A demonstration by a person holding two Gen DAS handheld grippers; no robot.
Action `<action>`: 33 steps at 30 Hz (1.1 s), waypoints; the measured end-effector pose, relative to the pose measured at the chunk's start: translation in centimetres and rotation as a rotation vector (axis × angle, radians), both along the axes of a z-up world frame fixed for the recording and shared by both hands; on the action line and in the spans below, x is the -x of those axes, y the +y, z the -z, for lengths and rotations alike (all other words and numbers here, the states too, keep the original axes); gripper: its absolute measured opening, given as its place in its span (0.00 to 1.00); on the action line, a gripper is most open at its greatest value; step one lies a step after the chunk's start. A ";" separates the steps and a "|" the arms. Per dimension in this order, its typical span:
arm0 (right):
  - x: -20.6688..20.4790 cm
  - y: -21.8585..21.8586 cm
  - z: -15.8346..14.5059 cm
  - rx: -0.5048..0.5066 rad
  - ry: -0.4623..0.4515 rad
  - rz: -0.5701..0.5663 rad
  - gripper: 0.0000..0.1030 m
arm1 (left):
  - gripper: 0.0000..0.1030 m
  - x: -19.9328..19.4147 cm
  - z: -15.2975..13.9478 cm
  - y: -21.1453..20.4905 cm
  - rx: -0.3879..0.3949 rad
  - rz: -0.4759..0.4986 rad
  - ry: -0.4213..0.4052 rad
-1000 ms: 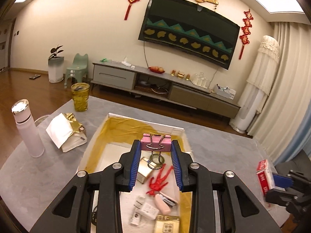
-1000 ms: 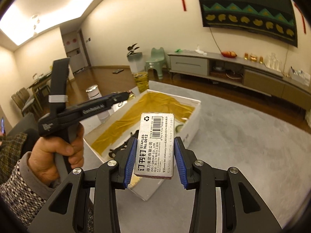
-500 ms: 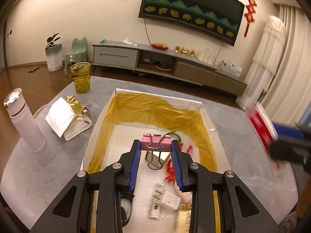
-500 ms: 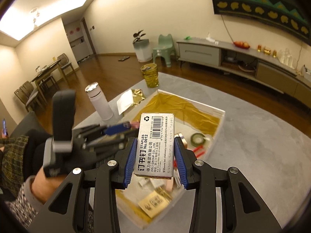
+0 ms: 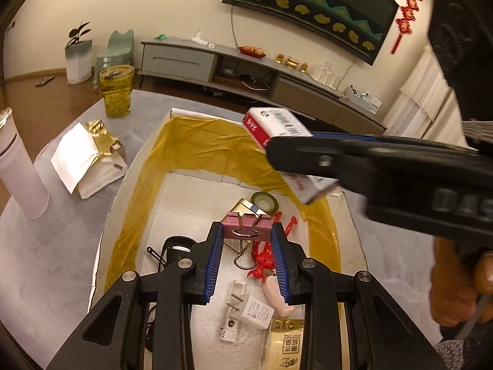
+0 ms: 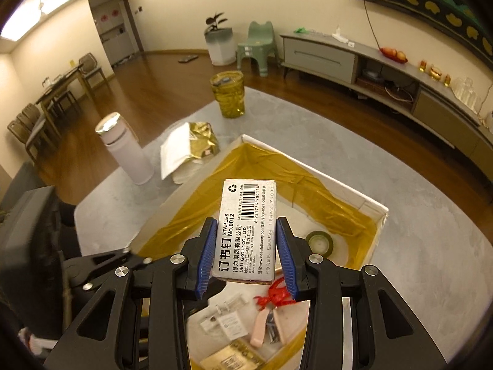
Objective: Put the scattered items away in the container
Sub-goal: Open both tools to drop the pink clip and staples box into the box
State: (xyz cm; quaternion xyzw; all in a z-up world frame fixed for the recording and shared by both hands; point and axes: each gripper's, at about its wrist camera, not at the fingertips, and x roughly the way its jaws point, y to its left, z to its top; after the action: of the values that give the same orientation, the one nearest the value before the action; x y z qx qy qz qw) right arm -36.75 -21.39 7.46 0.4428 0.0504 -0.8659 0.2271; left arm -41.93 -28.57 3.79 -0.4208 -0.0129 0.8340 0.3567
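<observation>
The left hand-held gripper (image 5: pixel 248 231) clamps a stiff, light binder clip (image 5: pixel 247 226) by its sides; the right hand-held gripper (image 6: pixel 246 246) clamps a light, rigid staple box (image 6: pixel 246 231) over the box (image 6: pixel 369 208).

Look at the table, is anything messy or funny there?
Yes: a crumpled gold and white paper bag lies flopped on its side on the grey table, outside the white box with yellow lining. Its gold foil is creased and bunched up. The pink bottle and amber glass stand upright.
</observation>
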 end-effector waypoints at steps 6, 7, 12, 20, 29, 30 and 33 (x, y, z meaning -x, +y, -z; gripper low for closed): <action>2.7 -1.4 1.7 -0.033 -0.040 -0.014 0.40 | 0.32 0.9 0.2 0.1 -0.010 -0.028 -0.045; 3.2 -1.7 2.0 -0.041 -0.042 -0.017 0.42 | 0.34 1.0 0.1 0.2 -0.008 -0.027 -0.044; 4.6 -2.3 3.4 -0.095 -0.042 -0.024 0.43 | 0.52 1.4 0.2 0.2 -0.001 -0.056 -0.041; 2.3 -1.4 2.5 -0.072 -0.025 -0.013 0.44 | 0.55 1.2 -0.3 -0.7 -0.025 -0.067 -0.036; -6.9 0.4 -3.3 -0.213 0.190 -0.045 0.50 | 0.57 -1.6 -2.7 -2.9 0.017 -0.099 0.069; -7.9 0.6 -4.0 -0.235 0.217 -0.040 0.50 | 0.57 -2.3 -3.3 -3.5 0.021 -0.098 0.091; -11.1 1.5 -5.1 -0.265 0.213 -0.048 0.54 | 0.57 -4.3 -4.6 -5.5 0.023 -0.085 0.124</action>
State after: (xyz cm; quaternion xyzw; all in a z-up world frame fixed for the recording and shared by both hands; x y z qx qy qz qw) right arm -25.63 -19.91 12.57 0.3734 0.1985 -0.8881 0.1804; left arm -37.59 -34.04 8.40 -0.3715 0.0009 0.8729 0.3164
